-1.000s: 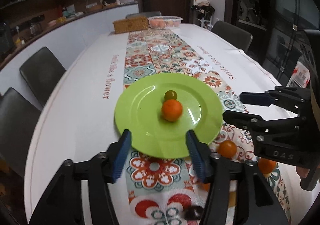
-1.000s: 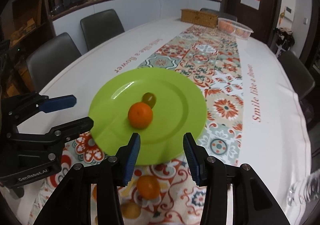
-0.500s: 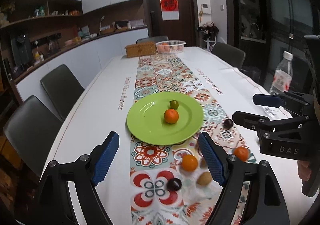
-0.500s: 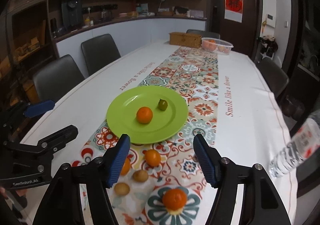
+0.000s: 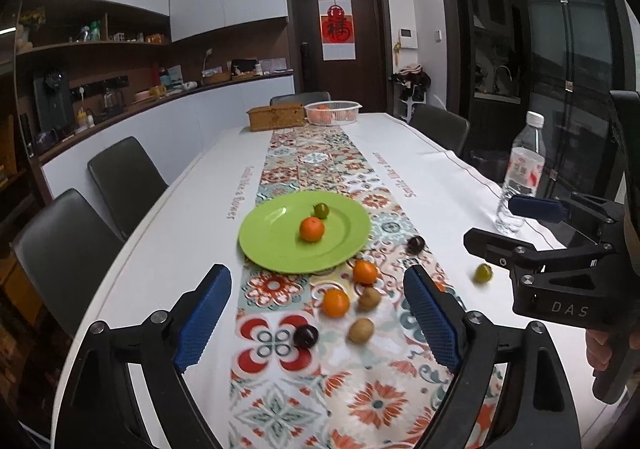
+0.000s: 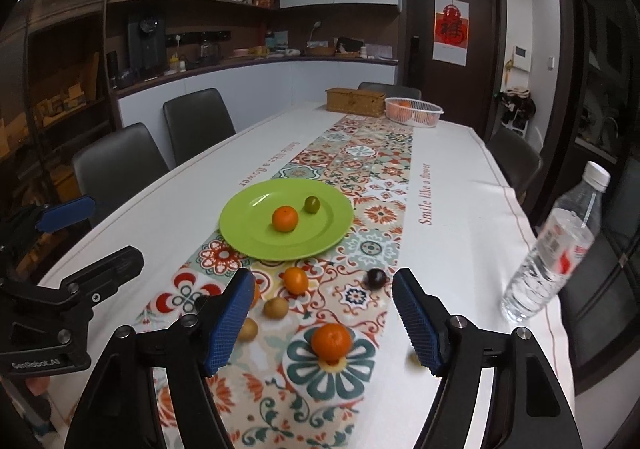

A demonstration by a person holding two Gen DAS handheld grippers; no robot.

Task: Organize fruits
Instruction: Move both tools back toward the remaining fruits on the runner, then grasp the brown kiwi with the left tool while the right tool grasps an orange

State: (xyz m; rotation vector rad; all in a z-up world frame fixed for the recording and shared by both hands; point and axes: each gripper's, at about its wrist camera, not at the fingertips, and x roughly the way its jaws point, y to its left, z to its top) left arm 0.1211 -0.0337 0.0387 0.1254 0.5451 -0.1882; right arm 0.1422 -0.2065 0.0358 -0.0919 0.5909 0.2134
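Observation:
A green plate (image 5: 276,249) (image 6: 256,237) on the patterned runner holds an orange (image 5: 311,228) (image 6: 285,219) and a small green fruit (image 5: 321,210) (image 6: 311,204). Loose fruit lies on the runner nearer me: oranges (image 5: 335,303) (image 6: 331,341), brown fruits (image 5: 361,330) (image 6: 275,307), dark plums (image 5: 306,336) (image 6: 377,278), and a green fruit (image 5: 483,273) on the white cloth. My left gripper (image 5: 318,323) is open and empty above the loose fruit. My right gripper (image 6: 324,323) is open and empty, an orange between its fingers below.
A water bottle (image 5: 520,173) (image 6: 552,249) stands near the table's right edge. A wicker box (image 5: 276,116) and a white basket of fruit (image 5: 333,112) sit at the far end. Dark chairs (image 5: 120,177) line the table's sides.
Both grippers have pulled back and up from the plate and opened wider. The loose fruit and the bottle have come into view.

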